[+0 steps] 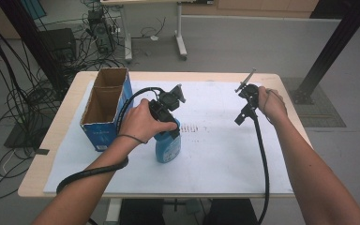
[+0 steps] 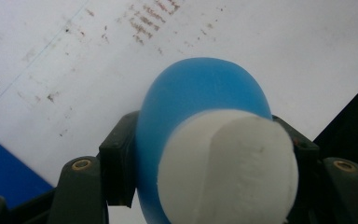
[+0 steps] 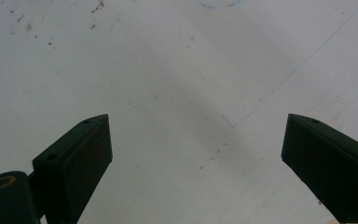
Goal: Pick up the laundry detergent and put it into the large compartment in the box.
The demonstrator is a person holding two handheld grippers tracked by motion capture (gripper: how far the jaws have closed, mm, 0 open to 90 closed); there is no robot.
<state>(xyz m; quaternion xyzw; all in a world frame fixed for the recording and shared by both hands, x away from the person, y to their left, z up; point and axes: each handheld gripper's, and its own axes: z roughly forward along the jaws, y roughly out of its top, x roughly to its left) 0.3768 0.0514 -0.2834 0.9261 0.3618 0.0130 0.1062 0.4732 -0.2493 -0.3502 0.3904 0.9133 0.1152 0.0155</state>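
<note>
- The left gripper is closed on the blue bottle: in the left gripper view a black pad is pressed against each side of the blue body, just below the white cap.
- The grip is taken high, near the cap, probably so that the bottle hangs or stands upright beneath the jaws and can be lifted without tipping.
- In the high view the bottle is seen standing upright on the white sheet, left of the table's middle, with the left hand wrapped around the gripper above it.
- The open cardboard box stands just beside the bottle, to its left, with two compartments open to the top; it is judged to be the likely place for the bottle, which may explain the grasp from above.
- The right gripper is held with its jaws wide apart and nothing between them; bare sheet is seen beneath.
- In the high view the right gripper is held well apart from the bottle, toward the table's far right, presumably kept out of the way.
- The wooden table shows as a rim around the sheet.
</note>
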